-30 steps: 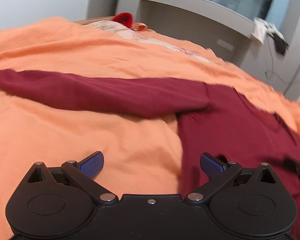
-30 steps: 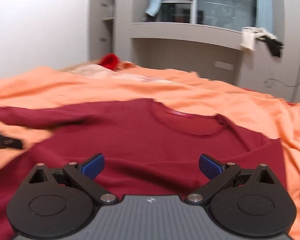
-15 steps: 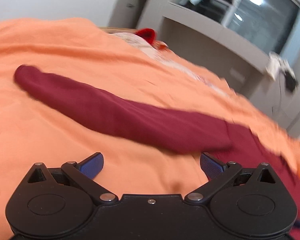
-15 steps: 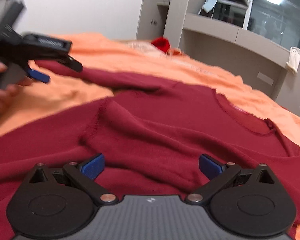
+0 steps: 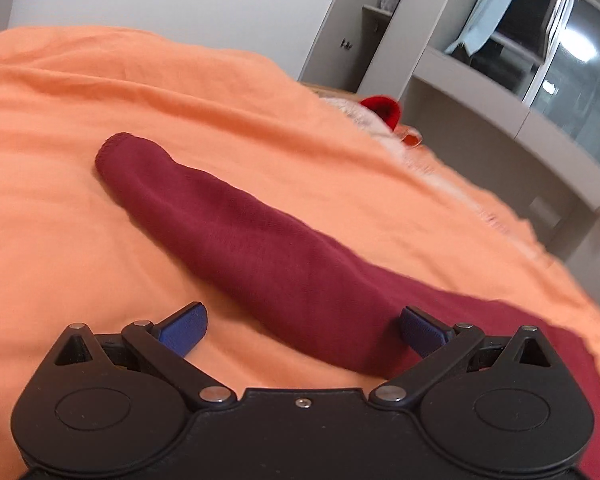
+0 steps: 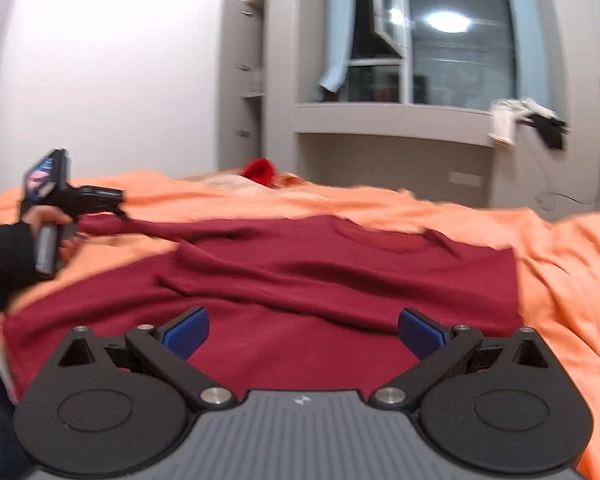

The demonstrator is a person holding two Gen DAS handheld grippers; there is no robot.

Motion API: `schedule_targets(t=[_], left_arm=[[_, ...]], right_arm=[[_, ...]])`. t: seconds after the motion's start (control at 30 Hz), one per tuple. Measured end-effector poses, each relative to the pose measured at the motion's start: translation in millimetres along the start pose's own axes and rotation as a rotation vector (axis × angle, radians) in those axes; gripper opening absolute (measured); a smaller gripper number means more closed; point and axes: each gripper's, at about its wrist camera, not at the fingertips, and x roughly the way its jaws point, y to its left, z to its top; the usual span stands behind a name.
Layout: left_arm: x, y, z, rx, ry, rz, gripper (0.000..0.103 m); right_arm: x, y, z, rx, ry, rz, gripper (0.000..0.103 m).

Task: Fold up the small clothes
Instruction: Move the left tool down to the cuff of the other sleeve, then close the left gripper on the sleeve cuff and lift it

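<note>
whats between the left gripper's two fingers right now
In the left wrist view, the maroon sleeve runs through the open left gripper, lying closer to the right-hand finger; bare orange bedsheet fills the gap beside the other finger.

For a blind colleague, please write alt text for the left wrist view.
A dark red sleeve lies stretched out on an orange bedsheet, its cuff far from the camera. The open left gripper hangs just above the sleeve's near end, holding nothing. Grey shelving stands behind.
</note>
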Motion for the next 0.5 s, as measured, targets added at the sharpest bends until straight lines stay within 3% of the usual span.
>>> schedule_targets(t=[0.1,0.23,0.33,0.5], left_arm=[[10,-5,7,0.005,-0.003,0.058,0.103],[22,3,19,-0.083,-0.071,0.177,0.102],[27,8,24,-0.117,-0.103,0.220,0.102],[26,8,25,-0.114,-0.105,0.227,0.102]], right_arm=[[7,-21,-11,0.096,0.042,0.017,0.103],[20,-43,-21,0.242,0.085,0.056,0.103],[17,-43,-26,0.235,0.069,0.066,0.103],[17,-30,-29,0.176,0.077,0.047,0.103]])
